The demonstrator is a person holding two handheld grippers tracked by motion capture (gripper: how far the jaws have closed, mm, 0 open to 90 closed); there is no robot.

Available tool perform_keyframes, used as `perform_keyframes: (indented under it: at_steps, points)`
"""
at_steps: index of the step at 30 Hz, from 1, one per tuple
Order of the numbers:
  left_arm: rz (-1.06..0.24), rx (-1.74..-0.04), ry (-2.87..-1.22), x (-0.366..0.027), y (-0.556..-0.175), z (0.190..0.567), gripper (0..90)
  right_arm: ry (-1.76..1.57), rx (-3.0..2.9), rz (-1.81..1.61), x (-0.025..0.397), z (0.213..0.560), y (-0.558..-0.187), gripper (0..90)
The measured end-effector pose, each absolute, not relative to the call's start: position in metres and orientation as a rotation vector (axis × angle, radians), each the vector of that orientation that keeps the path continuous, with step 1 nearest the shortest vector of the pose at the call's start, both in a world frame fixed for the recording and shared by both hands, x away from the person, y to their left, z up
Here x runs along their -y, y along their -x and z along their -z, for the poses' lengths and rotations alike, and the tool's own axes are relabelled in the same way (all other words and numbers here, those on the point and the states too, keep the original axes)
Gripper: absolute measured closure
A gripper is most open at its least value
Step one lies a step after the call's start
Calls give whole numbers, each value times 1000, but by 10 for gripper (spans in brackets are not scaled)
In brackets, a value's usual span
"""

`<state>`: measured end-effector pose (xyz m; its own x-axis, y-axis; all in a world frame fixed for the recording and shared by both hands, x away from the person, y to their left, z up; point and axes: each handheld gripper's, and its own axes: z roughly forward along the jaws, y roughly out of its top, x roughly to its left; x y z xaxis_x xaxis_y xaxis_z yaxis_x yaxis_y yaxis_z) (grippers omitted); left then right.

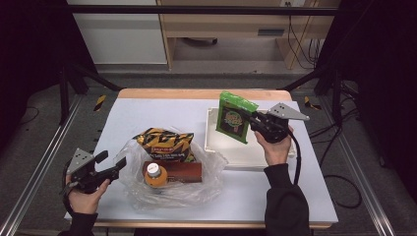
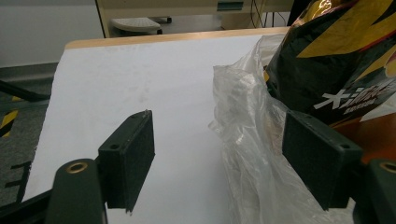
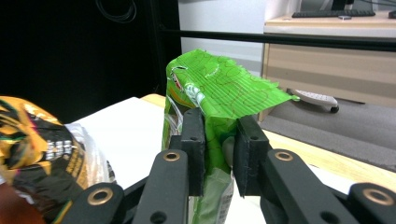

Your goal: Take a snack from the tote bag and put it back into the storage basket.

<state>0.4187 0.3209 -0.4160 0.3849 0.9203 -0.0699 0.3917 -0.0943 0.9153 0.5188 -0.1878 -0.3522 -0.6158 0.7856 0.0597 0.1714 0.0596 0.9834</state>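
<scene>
White table (image 1: 147, 115): clear plastic bag (image 1: 133, 189) left-centre, white tray (image 1: 246, 158) right.

Left gripper (image 1: 117, 165): black body, grey three-cornered top plate, black cable; flat rectangular black fingers (image 2: 127, 158) with small screw holes, brass-ringed pivots on the arms. Right gripper (image 1: 249, 118): same build, black cable trailing. Person: black long sleeves (image 1: 285, 201) on both arms.

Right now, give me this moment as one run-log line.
right gripper: shut on green snack bag, held above white tray | left gripper: open beside clear plastic bag | bottle, yellow-black bag: in plastic bag
</scene>
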Motion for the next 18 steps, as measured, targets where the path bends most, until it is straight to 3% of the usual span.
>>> perform_keyframes:
  at_steps: [18]
  points:
    - [-688, -1176, -1675, -323, -419, 416, 249, -1018, -1884, -1505, 167, 390, -565, 764]
